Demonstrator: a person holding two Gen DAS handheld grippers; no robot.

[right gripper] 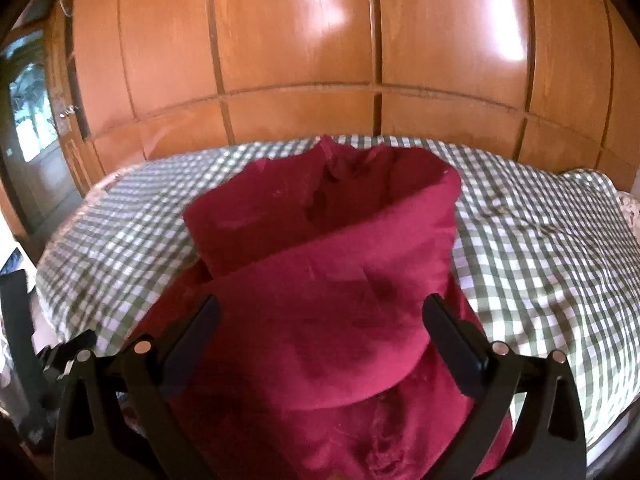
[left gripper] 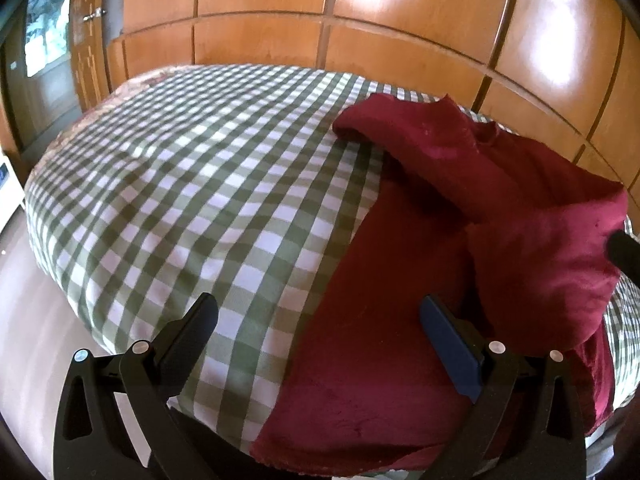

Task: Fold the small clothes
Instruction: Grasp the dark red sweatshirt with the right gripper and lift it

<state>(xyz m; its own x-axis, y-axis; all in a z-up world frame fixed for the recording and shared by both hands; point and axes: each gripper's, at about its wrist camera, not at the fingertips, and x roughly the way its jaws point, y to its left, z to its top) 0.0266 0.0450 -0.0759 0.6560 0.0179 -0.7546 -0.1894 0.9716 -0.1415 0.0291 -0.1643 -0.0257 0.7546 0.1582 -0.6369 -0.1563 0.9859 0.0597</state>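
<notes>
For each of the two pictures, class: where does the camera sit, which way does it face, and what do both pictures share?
Left wrist: on the left gripper, looking across the checked bedcover toward the wooden panelled wall; its own open fingers show.
Right wrist: on the right gripper, above the dark red garment, facing the same wall; open fingers show.
Shared: garment, bedcover, wall.
</notes>
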